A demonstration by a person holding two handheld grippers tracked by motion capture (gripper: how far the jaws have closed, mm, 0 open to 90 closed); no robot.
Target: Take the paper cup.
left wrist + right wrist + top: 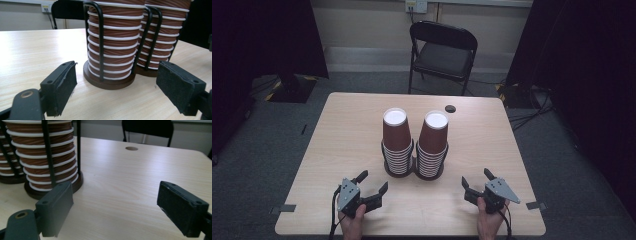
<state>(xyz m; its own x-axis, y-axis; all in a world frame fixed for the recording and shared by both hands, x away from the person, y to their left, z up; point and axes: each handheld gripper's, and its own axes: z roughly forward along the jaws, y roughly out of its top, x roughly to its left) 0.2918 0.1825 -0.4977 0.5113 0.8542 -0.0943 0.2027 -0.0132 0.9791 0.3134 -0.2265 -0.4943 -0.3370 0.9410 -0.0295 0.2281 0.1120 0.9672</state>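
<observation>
Two stacks of cups [416, 145] are being kept mid-table, well ahead of the spread, empty left gripper [373, 182] and right gripper [475, 178] (holder bases [109, 81] are being shown closer in the gripper views).

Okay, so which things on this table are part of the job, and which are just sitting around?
In the job:
left cup stack
right cup stack
left hand-held gripper
right hand-held gripper

Just there:
folding chair
wall socket
table hole
</observation>
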